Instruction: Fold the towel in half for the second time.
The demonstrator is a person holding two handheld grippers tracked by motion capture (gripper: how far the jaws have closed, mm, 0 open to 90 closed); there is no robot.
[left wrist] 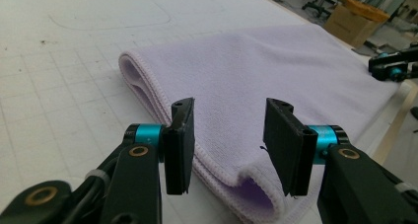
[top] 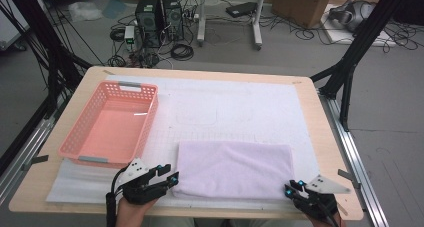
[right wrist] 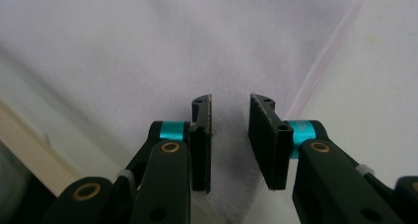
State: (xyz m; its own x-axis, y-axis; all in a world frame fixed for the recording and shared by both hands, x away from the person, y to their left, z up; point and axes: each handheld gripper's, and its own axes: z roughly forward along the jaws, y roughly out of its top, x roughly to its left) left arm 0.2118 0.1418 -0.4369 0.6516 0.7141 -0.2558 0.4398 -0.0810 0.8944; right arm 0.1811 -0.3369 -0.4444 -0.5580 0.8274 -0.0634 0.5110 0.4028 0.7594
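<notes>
Folded lilac terry towel [top: 234,168] lies long axis side-to-side between left tool [top: 171,174] and right tool [top: 289,188], each parted, gripping nothing, at a near corner.

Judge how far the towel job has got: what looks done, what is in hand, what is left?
Done: the lilac towel lies folded on the white mat. In hand: the left gripper and right gripper stand open at its near corners, gripping nothing. Left, probably: another fold or moving it to the empty pink basket.
</notes>
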